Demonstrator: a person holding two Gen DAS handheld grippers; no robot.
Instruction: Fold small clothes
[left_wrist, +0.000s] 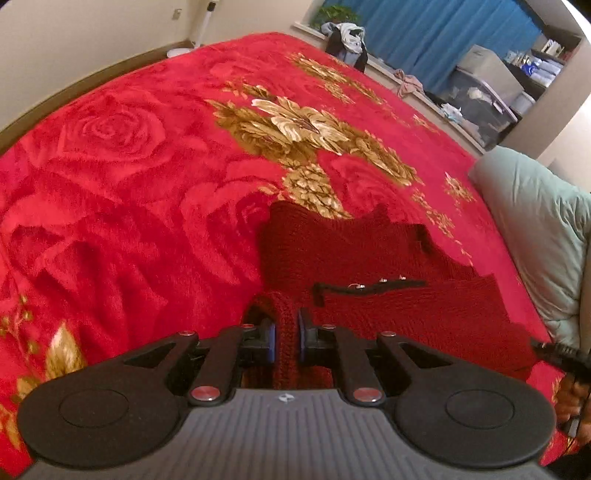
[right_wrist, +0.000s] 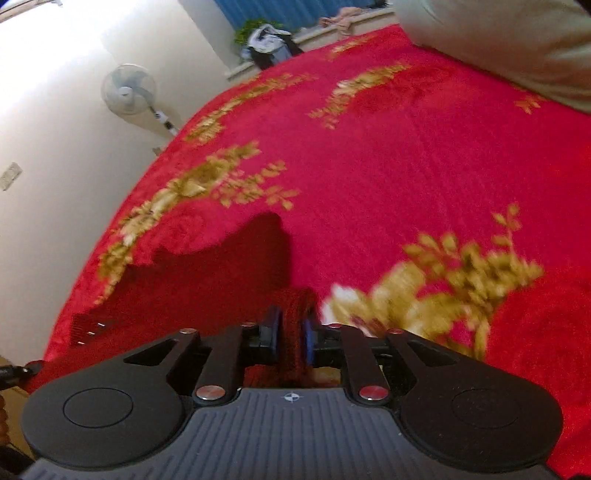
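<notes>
A small dark red knitted garment (left_wrist: 354, 254) lies on the red floral blanket (left_wrist: 129, 192), with a black trim strip with small metal studs (left_wrist: 365, 286) across it. My left gripper (left_wrist: 286, 334) is shut on a knitted edge of the garment at its near left side. In the right wrist view the garment (right_wrist: 207, 273) spreads to the left, and my right gripper (right_wrist: 291, 334) is shut on another bunched edge of it. Both edges are held just above the blanket (right_wrist: 406, 155). The right wrist view is blurred.
A pale green pillow (left_wrist: 539, 229) lies at the right side of the bed. A pile of clothes (left_wrist: 345, 40) sits on the far ledge by blue curtains. Storage boxes (left_wrist: 484, 92) stand at the back right. A standing fan (right_wrist: 129, 90) stands beside the bed.
</notes>
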